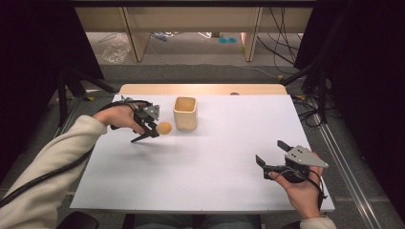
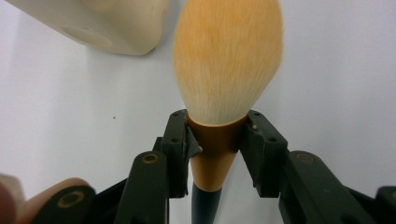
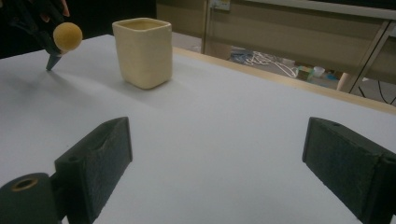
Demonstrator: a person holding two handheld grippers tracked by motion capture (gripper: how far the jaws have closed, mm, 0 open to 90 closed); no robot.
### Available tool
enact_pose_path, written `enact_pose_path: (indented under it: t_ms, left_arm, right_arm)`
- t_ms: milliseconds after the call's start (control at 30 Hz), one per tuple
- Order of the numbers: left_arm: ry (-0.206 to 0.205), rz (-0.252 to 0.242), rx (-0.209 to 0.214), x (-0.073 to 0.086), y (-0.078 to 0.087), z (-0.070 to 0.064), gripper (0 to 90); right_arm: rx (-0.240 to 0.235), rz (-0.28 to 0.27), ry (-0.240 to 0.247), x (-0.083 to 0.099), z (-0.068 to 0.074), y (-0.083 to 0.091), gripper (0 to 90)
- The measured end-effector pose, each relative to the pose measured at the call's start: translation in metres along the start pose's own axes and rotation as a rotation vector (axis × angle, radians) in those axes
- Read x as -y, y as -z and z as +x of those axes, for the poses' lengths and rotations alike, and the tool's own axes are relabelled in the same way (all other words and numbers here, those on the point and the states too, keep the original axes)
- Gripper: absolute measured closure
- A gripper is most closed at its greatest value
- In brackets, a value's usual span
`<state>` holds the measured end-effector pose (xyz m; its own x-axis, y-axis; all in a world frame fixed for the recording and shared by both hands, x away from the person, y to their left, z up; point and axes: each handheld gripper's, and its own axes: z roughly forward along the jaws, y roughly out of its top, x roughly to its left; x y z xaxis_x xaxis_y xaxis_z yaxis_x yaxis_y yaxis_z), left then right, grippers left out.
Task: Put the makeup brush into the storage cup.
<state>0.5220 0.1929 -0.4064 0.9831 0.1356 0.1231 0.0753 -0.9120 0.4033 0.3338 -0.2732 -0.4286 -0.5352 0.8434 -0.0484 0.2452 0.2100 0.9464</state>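
Beside the cup (image 1: 185, 113), left tool (image 1: 152, 125) grips a brush (image 1: 164, 128); right tool (image 1: 272, 157) gapes empty; next prob. tip brush into cup.

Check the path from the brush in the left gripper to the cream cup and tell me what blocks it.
Nothing visible blocks it. The left gripper is shut on the brush, whose orange head sits just beside the cup. Between them lies bare white table. The right gripper is open, far off near the table's other side.

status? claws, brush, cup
Left claw shut on brush at its ferrule, beside cup. Right claw open, holding nothing. Cup upright, nothing between brush and cup.
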Motion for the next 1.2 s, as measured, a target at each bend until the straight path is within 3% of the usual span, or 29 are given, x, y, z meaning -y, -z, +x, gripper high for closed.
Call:
enact_pose_path:
  t_ms: [400, 1200]
  left_arm:
    - [0.017, -0.035, -0.016, -0.002, 0.006, -0.001, 64.4]
    - [0.1, -0.122, -0.047, -0.007, 0.022, 0.003, 64.5]
  right_arm:
    - [0.001, 0.005, 0.001, 0.0, 0.0, 0.0, 9.4]
    - [0.001, 0.009, -0.005, 0.0, 0.0, 0.0, 9.4]
